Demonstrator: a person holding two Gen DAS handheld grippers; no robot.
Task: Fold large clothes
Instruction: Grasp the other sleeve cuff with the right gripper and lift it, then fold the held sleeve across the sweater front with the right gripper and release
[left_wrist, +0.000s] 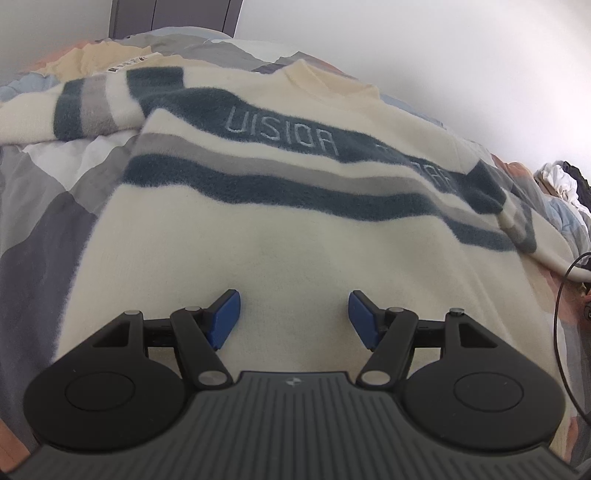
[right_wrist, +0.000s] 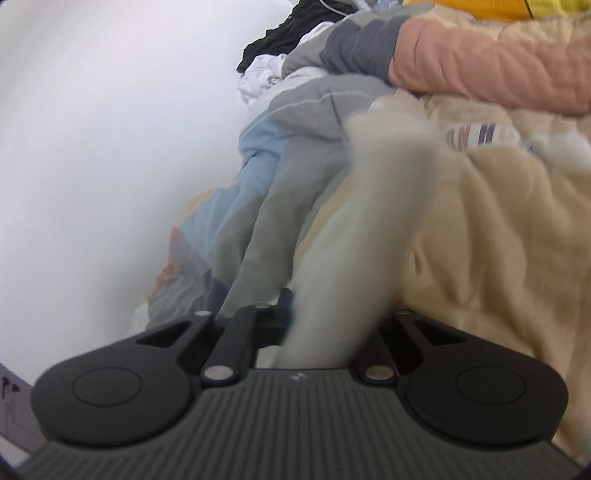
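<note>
Sweater (left_wrist: 280, 229) is lying flat, front up, on the bed (left_wrist: 44, 206), collar at 12 o'clock, hem toward me at 6. My left gripper (left_wrist: 293, 319) is hovering over the lower body of it, blue pads wide apart, nothing between them, gripping nothing.

One sleeve is stretching out toward 10 o'clock, the other trailing off toward 3. Body is showing no fold yet.

My right gripper (right_wrist: 314, 325) is clamping narrow on a cream strip of cloth (right_wrist: 373, 206) that is running up from the jaws toward 12 o'clock. It is blurred, and I am judging it to be the sweater's sleeve end, though I cannot tell for sure.

Progress: barely starting. Spreading looks done; sleeves and body folds all remaining.
</note>
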